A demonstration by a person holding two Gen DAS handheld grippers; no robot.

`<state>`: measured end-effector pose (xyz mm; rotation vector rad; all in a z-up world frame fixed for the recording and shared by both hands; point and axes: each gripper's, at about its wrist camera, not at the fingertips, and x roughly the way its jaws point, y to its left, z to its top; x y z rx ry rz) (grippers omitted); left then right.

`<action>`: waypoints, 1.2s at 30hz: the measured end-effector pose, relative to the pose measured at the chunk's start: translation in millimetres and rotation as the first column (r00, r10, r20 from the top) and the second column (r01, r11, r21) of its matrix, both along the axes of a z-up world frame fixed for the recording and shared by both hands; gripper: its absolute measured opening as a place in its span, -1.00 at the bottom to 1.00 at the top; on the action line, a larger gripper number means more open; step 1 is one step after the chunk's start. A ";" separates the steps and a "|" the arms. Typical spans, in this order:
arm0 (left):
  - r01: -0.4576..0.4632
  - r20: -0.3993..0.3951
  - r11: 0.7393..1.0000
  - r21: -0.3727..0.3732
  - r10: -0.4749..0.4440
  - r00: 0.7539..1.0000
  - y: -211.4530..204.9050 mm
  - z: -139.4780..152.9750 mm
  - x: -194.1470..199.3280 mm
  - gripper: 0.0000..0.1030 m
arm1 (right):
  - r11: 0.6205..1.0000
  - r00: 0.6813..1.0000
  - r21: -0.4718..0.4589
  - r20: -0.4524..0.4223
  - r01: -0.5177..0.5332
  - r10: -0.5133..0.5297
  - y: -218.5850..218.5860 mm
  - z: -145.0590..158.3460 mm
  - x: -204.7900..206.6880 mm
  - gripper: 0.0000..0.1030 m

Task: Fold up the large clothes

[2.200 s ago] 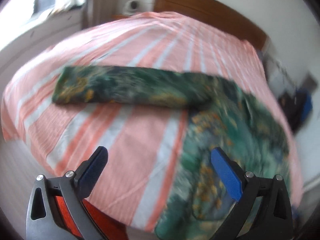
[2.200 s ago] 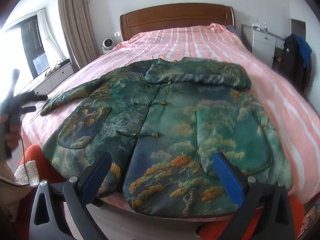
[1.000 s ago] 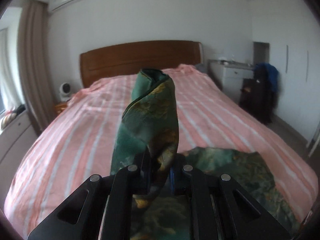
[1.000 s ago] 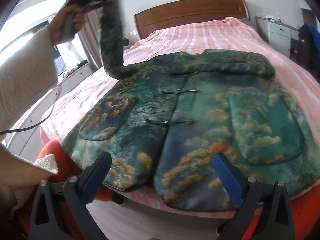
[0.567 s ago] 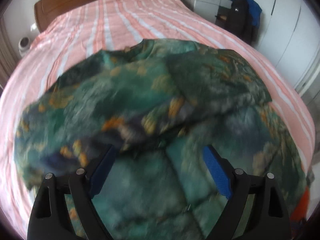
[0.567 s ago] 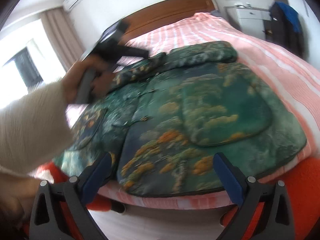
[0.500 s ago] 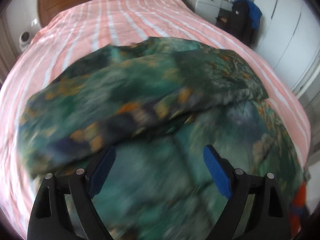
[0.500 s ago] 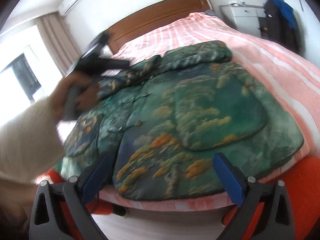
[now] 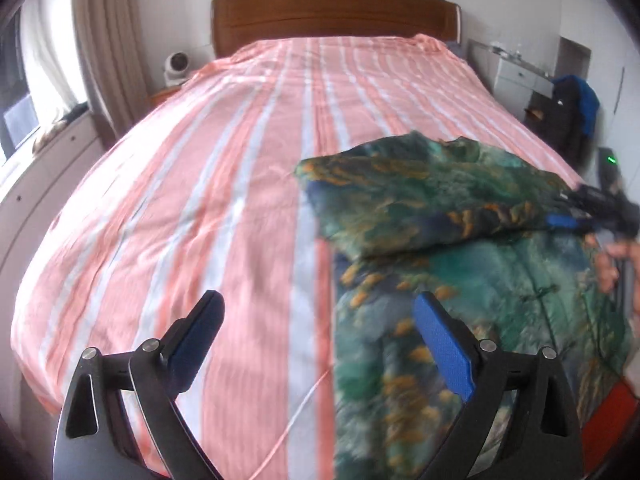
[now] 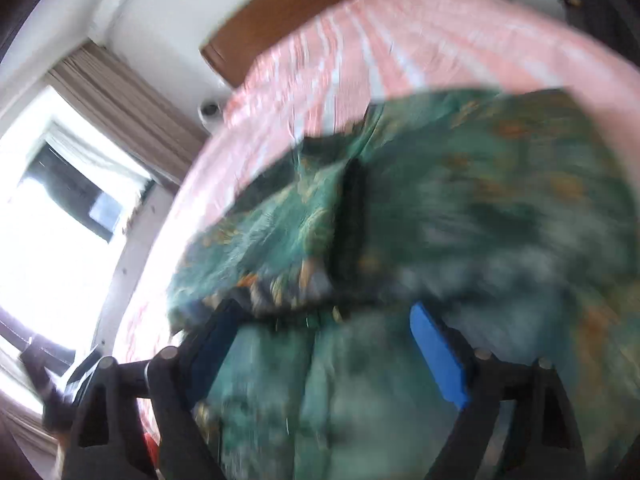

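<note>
A green patterned jacket (image 9: 460, 280) lies on the pink striped bed (image 9: 224, 184), at the right of the left wrist view. Its left sleeve (image 9: 408, 200) is folded across the chest. My left gripper (image 9: 320, 340) is open and empty, over the bed just left of the jacket's edge. My right gripper (image 10: 320, 344) is open, low over the jacket (image 10: 460, 240) near the folded sleeve (image 10: 272, 240); that view is blurred. The right gripper also shows at the right edge of the left wrist view (image 9: 592, 212), by the sleeve's end.
A wooden headboard (image 9: 332, 16) is at the far end. A small white fan (image 9: 178, 66) and curtains (image 9: 108, 40) are at the left, with a window bench (image 9: 44, 148). A white dresser (image 9: 516, 76) and dark clothes (image 9: 572, 116) are at the right.
My left gripper carried the sleeve over the jacket's chest, let it go and drew back to the left. My right gripper moved forward and down to the jacket.
</note>
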<state>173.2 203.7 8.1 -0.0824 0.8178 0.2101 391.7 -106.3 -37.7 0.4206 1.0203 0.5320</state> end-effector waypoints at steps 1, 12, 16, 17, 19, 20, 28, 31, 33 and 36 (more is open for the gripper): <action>-0.007 -0.004 1.000 0.001 0.007 1.000 6.5 -3.6 -6.7 0.87 | 1.000 0.999 0.002 -0.038 0.003 -0.003 14.1 -9.5 18.2 0.46; 0.019 -0.025 1.000 0.002 -0.019 1.000 2.2 -35.8 28.5 0.87 | 0.946 0.994 -0.320 0.108 0.059 -0.026 40.7 0.1 42.4 -0.66; 0.034 0.029 0.999 0.016 -0.035 0.999 -13.3 -19.4 84.5 0.87 | 0.935 0.994 -0.351 0.109 0.057 -0.020 47.3 -33.7 39.6 -0.48; 0.029 0.041 0.999 0.022 -0.030 0.999 -14.0 -15.6 94.1 0.87 | 0.942 0.993 -0.329 0.117 0.061 -0.023 47.6 -31.4 37.4 -0.26; 0.023 0.073 0.999 0.027 -0.025 0.997 -16.1 -9.9 124.1 0.87 | 0.961 0.993 -0.271 0.119 0.059 -0.027 39.8 -16.8 32.9 -0.02; 0.024 0.078 0.999 0.031 -0.027 0.997 -16.0 -10.2 133.5 0.87 | 0.961 0.990 -0.269 0.137 0.065 -0.029 38.3 -7.8 29.6 -0.02; 0.076 -0.118 0.993 0.088 -0.065 0.991 -24.1 -94.8 195.3 0.88 | 0.976 0.959 -0.174 0.226 -0.131 0.169 61.9 24.6 26.8 -0.02; 0.099 -0.139 0.987 0.123 -0.082 0.987 -24.9 -112.5 190.4 0.95 | 0.946 0.974 -0.261 0.068 -0.191 0.216 81.2 -31.6 37.5 -0.07; 0.110 -0.135 0.989 0.102 -0.096 0.986 -23.0 -101.0 184.1 0.92 | 0.932 0.966 -0.303 0.099 -0.198 0.237 86.5 -34.6 32.6 -0.07; 0.132 -0.052 0.989 0.069 -0.129 0.990 -21.6 -69.0 175.0 0.93 | 0.943 0.958 -0.286 0.177 -0.169 0.226 79.1 -1.2 25.9 -0.02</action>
